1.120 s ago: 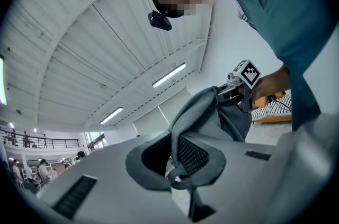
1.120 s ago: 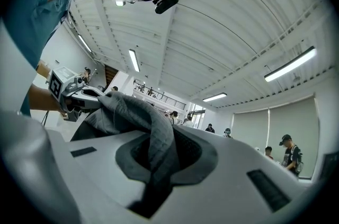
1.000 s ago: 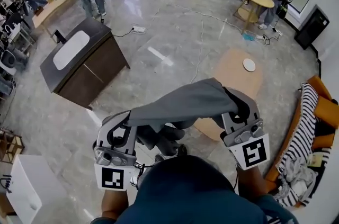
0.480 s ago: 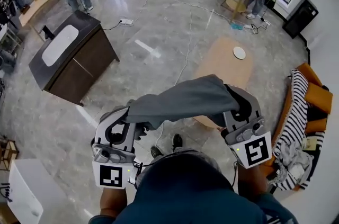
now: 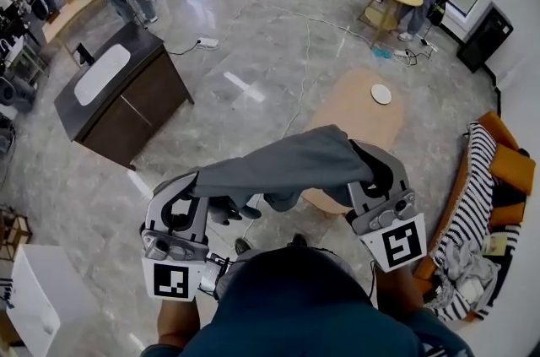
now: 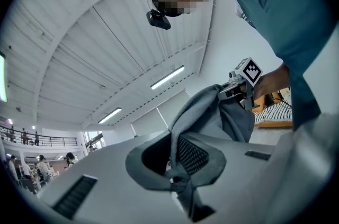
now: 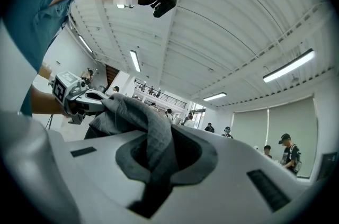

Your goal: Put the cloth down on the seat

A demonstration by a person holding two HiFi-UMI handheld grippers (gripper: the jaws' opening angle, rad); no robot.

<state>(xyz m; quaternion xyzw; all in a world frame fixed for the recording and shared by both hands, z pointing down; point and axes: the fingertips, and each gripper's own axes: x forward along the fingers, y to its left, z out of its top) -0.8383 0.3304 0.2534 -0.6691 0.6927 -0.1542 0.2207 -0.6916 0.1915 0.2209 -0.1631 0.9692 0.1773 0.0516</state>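
Note:
A grey cloth (image 5: pixel 287 165) hangs stretched in the air between my two grippers, above the marble floor. My left gripper (image 5: pixel 196 185) is shut on its left end, and my right gripper (image 5: pixel 364 163) is shut on its right end. In the left gripper view the cloth (image 6: pixel 212 112) runs pinched out of the jaws (image 6: pixel 177 167) toward the other gripper (image 6: pixel 244 84). The right gripper view shows the cloth (image 7: pixel 143 117) clamped in its jaws (image 7: pixel 159 167). An orange sofa (image 5: pixel 513 168) stands to the right, apart from the cloth.
A striped blanket (image 5: pixel 472 199) and crumpled fabric lie on the sofa. A low wooden table (image 5: pixel 354 115) with a white dish (image 5: pixel 381 94) stands ahead. A dark cabinet (image 5: pixel 118 98) is at the left, with cables (image 5: pixel 304 51) across the floor. People sit and stand at the far side.
The cloth stays gripped at both ends. The person has shifted a little over the floor, and the cloth's middle sags slightly more than before.

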